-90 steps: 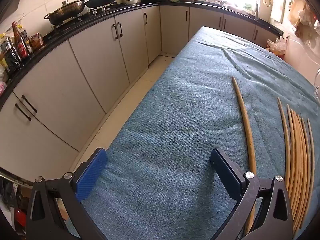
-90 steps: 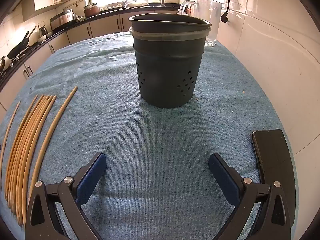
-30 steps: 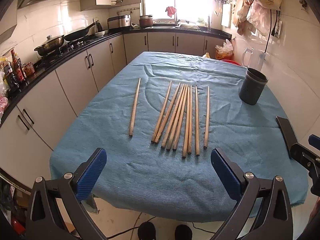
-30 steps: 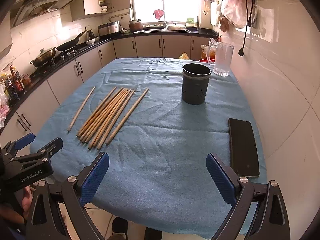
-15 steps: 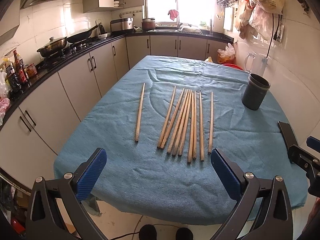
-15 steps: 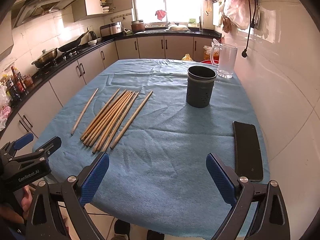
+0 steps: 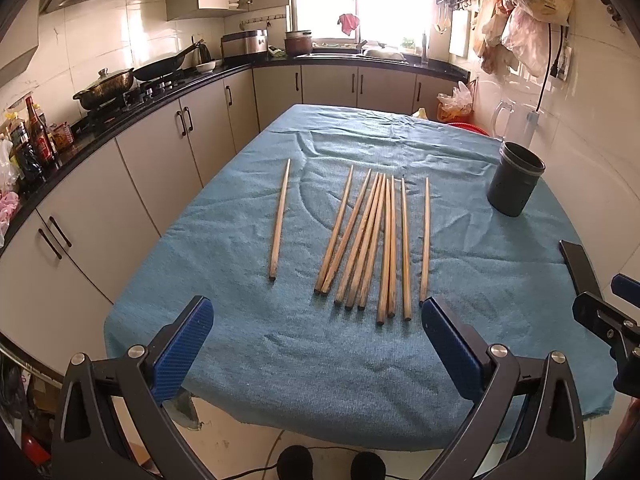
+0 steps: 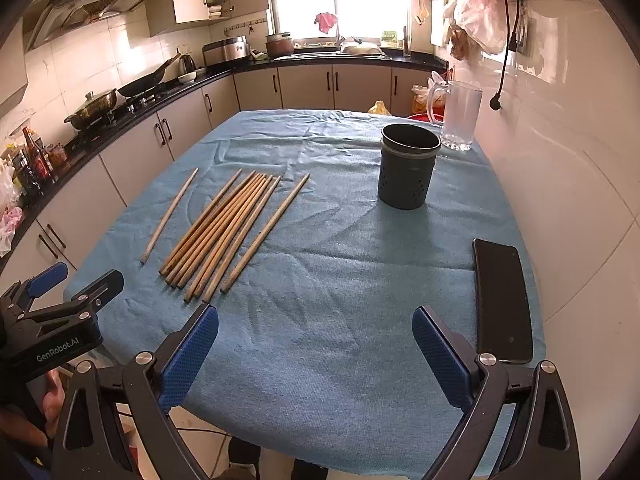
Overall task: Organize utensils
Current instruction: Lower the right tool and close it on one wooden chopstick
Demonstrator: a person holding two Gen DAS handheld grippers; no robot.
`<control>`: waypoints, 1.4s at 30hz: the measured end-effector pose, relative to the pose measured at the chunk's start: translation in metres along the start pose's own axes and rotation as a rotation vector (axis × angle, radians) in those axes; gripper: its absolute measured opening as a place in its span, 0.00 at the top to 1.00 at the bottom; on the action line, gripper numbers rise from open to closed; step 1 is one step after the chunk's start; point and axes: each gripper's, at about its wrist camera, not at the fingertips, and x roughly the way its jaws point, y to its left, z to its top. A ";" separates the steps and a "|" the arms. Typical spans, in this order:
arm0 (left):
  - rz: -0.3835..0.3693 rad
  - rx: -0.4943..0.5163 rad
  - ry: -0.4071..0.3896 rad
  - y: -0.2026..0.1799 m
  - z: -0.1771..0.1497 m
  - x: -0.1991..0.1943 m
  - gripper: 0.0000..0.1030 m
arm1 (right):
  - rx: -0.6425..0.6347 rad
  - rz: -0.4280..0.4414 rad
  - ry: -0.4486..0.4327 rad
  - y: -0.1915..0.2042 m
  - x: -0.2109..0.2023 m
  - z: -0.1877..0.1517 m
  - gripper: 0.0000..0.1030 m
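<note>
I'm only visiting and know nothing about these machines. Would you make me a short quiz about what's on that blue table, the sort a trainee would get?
1. True or false: some chopsticks already stand in the dark holder.
2. Which gripper is nearer the black phone: A) left gripper B) right gripper?
3. Fill in: one chopstick lies apart from the group, on the side toward the ____.

Key
1. False. All the chopsticks lie flat on the blue cloth; none stick out of the holder.
2. B. The phone lies just beside the right gripper's right finger.
3. Stove counter, on the left of the table.
</note>
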 end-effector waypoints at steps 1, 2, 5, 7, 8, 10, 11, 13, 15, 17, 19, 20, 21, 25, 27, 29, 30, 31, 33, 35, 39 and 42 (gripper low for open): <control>0.000 0.001 -0.001 0.000 0.000 0.000 0.00 | 0.001 0.001 0.001 -0.001 0.001 0.001 0.04; 0.000 0.001 -0.001 0.000 0.000 0.000 0.00 | 0.002 0.003 0.003 -0.001 0.002 0.001 0.04; 0.005 0.003 -0.005 -0.001 0.003 0.000 0.00 | 0.005 0.008 0.004 -0.004 0.005 0.004 0.04; 0.009 0.005 -0.007 -0.002 0.006 0.001 0.00 | 0.005 0.013 0.002 -0.005 0.007 0.006 0.04; 0.011 0.007 -0.007 -0.003 0.007 0.002 0.00 | 0.006 0.016 0.002 -0.006 0.008 0.007 0.04; 0.013 0.011 -0.002 -0.004 0.009 0.002 0.00 | 0.008 0.021 0.004 -0.008 0.010 0.008 0.04; 0.013 0.013 0.001 -0.005 0.010 0.002 0.00 | 0.010 0.023 0.009 -0.009 0.012 0.010 0.04; 0.021 0.020 0.017 -0.003 0.011 0.003 0.00 | 0.016 0.029 0.016 -0.011 0.015 0.011 0.04; 0.032 0.032 0.050 0.003 0.013 0.007 0.00 | 0.031 0.030 0.035 -0.014 0.021 0.014 0.04; 0.034 0.030 0.062 0.011 0.016 0.010 0.00 | 0.055 0.030 0.073 -0.017 0.032 0.018 0.04; 0.013 0.013 0.094 0.025 0.024 0.019 0.00 | 0.079 0.040 0.098 -0.019 0.041 0.022 0.04; 0.003 0.006 0.112 0.032 0.028 0.025 0.00 | 0.077 0.033 0.122 -0.018 0.048 0.026 0.04; -0.007 -0.001 0.133 0.039 0.034 0.032 0.00 | 0.073 0.025 0.135 -0.017 0.054 0.029 0.06; -0.016 0.000 0.207 0.062 0.059 0.058 0.00 | 0.110 0.053 0.213 -0.010 0.081 0.045 0.11; -0.021 0.000 0.214 0.072 0.070 0.067 0.01 | 0.120 0.088 0.247 -0.005 0.097 0.055 0.18; -0.045 0.001 0.237 0.080 0.080 0.078 0.11 | 0.185 0.115 0.303 -0.005 0.119 0.064 0.28; -0.066 0.003 0.256 0.084 0.087 0.087 0.22 | 0.201 0.112 0.320 -0.003 0.127 0.068 0.45; -0.075 0.004 0.265 0.087 0.090 0.092 0.27 | 0.205 0.099 0.329 -0.002 0.133 0.072 0.51; -0.107 -0.019 0.300 0.095 0.098 0.109 0.33 | 0.179 0.065 0.348 0.006 0.149 0.084 0.53; -0.148 -0.054 0.335 0.100 0.103 0.123 0.42 | 0.194 0.053 0.360 0.009 0.162 0.094 0.54; -0.230 -0.077 0.425 0.102 0.116 0.158 0.61 | 0.241 0.039 0.396 0.008 0.190 0.111 0.54; -0.243 -0.059 0.468 0.095 0.125 0.183 0.74 | 0.270 0.032 0.420 0.007 0.204 0.121 0.54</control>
